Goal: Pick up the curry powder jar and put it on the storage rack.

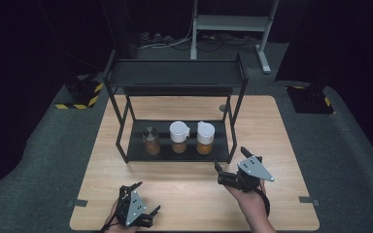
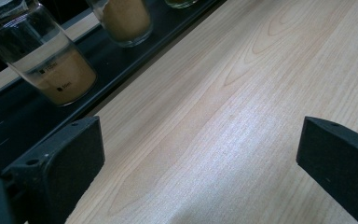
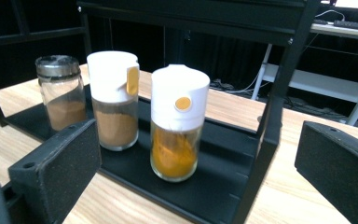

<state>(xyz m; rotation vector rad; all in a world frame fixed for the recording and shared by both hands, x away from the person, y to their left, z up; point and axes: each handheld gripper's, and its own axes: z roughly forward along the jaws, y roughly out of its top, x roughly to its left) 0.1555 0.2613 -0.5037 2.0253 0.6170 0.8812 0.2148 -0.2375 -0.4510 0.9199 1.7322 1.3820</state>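
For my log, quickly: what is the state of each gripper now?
Left gripper: open, holding nothing, over the table.
Right gripper: open, holding nothing, facing the spice jars.

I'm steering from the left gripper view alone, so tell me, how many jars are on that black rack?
Observer: Three jars stand on the lower shelf: a metal-lidded jar at the left, then a middle white-capped jar, then a right white-capped jar.
Operator: Is the right gripper holding one?
Observer: No, the right gripper is open and short of the rack, facing the right white-capped jar.
Operator: Anything on the top shelf?
Observer: The top shelf looks bare.
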